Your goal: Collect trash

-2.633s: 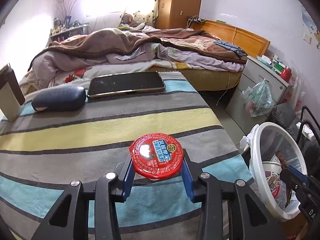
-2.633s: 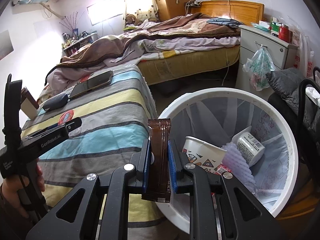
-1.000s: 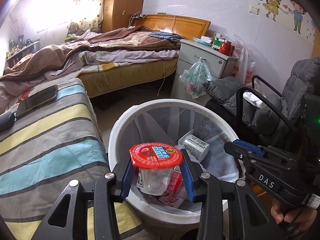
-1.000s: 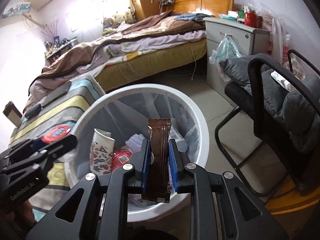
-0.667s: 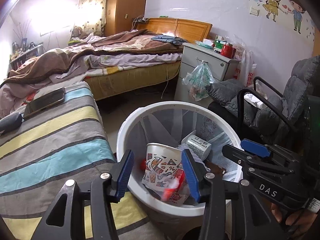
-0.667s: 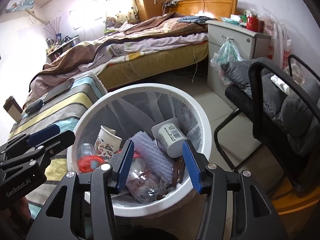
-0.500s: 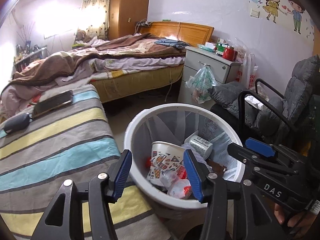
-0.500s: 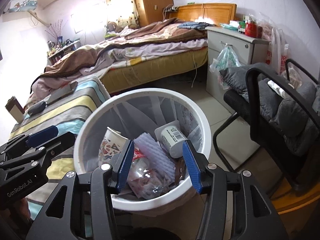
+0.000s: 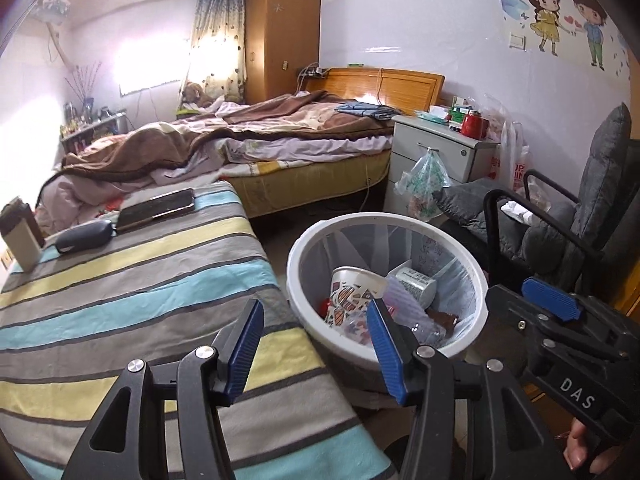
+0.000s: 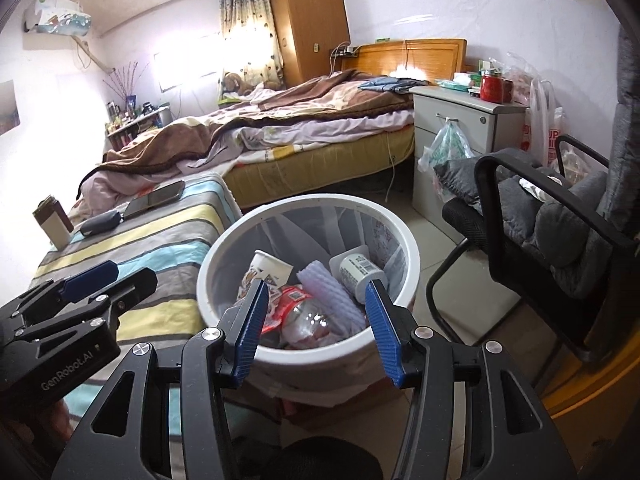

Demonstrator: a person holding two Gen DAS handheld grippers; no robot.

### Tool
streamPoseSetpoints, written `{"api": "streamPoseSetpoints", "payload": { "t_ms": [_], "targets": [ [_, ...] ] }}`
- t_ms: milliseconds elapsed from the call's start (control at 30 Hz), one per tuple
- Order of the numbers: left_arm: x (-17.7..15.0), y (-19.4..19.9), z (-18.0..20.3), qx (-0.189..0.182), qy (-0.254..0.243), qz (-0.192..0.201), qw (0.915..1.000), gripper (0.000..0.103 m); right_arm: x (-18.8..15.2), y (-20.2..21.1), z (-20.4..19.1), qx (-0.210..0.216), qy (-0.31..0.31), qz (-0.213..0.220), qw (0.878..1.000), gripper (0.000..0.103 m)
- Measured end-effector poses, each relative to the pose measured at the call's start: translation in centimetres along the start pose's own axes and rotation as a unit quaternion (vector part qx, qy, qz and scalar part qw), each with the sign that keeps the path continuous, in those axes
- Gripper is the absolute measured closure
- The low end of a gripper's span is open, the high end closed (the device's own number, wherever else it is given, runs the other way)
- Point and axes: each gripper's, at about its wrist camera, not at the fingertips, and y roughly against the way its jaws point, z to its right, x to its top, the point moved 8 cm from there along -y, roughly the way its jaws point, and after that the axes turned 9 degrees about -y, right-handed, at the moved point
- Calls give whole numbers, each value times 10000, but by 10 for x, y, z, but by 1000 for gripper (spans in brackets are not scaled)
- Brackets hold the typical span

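A white round trash bin (image 9: 304, 256) (image 10: 408, 248) stands on the floor beside the striped table. Inside lie a patterned paper cup (image 9: 352, 284) (image 10: 266, 268), a white labelled tub (image 9: 416, 284) (image 10: 358, 270), a red-lidded clear cup (image 10: 294, 300) and a brown wrapper (image 9: 442, 316). My left gripper (image 9: 314, 320) is open and empty, above the table corner and the bin's near rim. My right gripper (image 10: 314, 300) is open and empty, over the bin's near side. Each gripper shows at the edge of the other's view.
The striped tablecloth (image 9: 120, 280) carries a phone (image 9: 156, 208), a dark case (image 9: 82, 236) and a small box (image 9: 22, 240). A black chair with grey cushions (image 10: 560, 220) stands right of the bin. Behind are a bed (image 9: 260, 140) and a white nightstand (image 10: 464, 128).
Both grippers opened and dropped their loads: the red-lidded cup and the brown wrapper now lie in the bin. Both grippers then drew back and up from it.
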Motion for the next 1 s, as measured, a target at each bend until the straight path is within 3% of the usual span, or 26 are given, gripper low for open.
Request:
{"api": "streamPoseSetpoints", "payload": {
  "t_ms": [333, 1000],
  "targets": [
    [-18, 22, 3, 92, 33, 50, 9999, 49, -15, 12, -1, -370, 126, 177, 9991, 51],
    [-29, 36, -1, 270, 121, 112, 9995, 49, -24, 24, -11, -275, 40, 319, 9991, 51]
  ]
}}
